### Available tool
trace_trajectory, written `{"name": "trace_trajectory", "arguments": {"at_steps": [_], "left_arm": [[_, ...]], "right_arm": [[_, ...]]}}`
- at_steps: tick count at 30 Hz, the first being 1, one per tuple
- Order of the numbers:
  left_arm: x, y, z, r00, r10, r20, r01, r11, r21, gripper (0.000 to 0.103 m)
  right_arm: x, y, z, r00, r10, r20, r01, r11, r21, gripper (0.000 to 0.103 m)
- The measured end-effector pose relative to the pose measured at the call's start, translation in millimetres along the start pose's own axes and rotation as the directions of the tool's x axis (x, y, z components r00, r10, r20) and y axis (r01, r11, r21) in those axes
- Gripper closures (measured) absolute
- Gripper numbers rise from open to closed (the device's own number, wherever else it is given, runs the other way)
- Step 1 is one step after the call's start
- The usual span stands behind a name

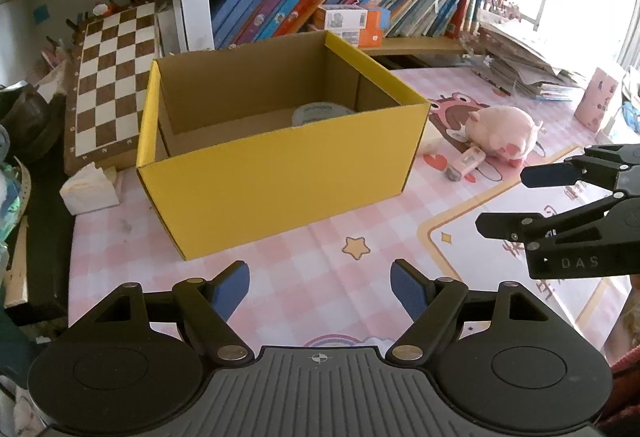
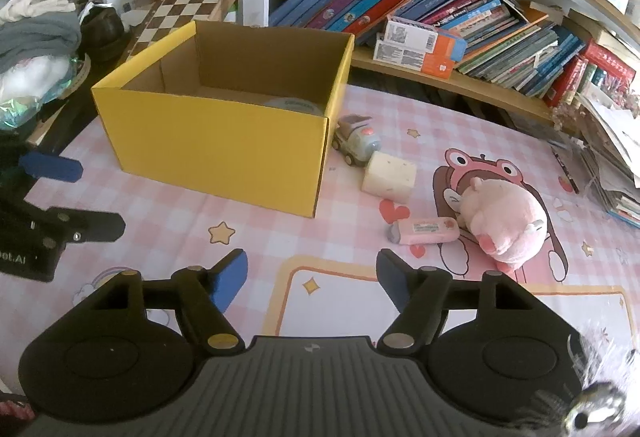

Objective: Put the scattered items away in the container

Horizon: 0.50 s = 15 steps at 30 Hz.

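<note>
Yellow box [image 2: 224,141] sits open-topped on the pink mat [image 2: 248,237], left-centre in the right wrist view. One round lidded tub [image 2: 294,105] already lies on its floor, toward the right end.

Four items lie loose on the mat, all to the right of the box:
- toy car [image 2: 356,141], just beside the box's right wall
- cream block [image 2: 389,173], touching or nearly touching the car on its near side
- pink tube [image 2: 424,231], flat, long axis running left-right, grey cap at the left end
- pink plush pig [image 2: 502,223], just right of the tube and touching its right end

Right gripper [image 2: 312,277] has its jaws spread wide with nothing between them; it hovers over the mat near the front. The tube lies ahead of it and slightly right, so it is the closer arm to all four items.

Left gripper [image 1: 320,291] is likewise wide and empty, facing the box's near long wall. In its view the loose items sit well off to the right, past the box corner.

Judgement: the tube is the nearest pick for the right gripper, and its axis lies roughly across the jaws' closing line, so some wrist turn is probably needed.
</note>
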<state>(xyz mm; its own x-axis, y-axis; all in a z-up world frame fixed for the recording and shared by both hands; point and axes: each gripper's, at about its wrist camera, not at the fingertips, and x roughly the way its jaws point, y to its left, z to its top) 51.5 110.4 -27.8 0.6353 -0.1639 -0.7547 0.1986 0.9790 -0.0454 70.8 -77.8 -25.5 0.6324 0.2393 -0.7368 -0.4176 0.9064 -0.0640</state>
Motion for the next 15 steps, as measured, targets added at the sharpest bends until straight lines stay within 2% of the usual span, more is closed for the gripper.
{"name": "trace_trajectory", "arguments": {"at_steps": [8, 11, 15], "left_arm": [[2.3, -4.7, -7.4, 1.000, 0.017, -0.011, -0.017, 1.000, -0.005, 0.023], [2.8, -5.9, -8.8, 1.000, 0.021, -0.011, -0.021, 1.000, -0.013, 0.015], [2.5, -8.6, -11.9, 1.000, 0.013, -0.004, -0.013, 1.000, -0.025, 0.010]], "right_arm": [[-0.2, -5.9, -7.0, 1.000, -0.028, -0.009, 0.028, 0.998, 0.049, 0.024], [-3.2, -9.9, -9.5, 0.999, -0.047, -0.007, 0.047, 0.997, 0.066, 0.022], [-6.7, -11.9, -15.2, 0.998, -0.064, -0.010, 0.064, 0.995, 0.071, 0.021]]}}
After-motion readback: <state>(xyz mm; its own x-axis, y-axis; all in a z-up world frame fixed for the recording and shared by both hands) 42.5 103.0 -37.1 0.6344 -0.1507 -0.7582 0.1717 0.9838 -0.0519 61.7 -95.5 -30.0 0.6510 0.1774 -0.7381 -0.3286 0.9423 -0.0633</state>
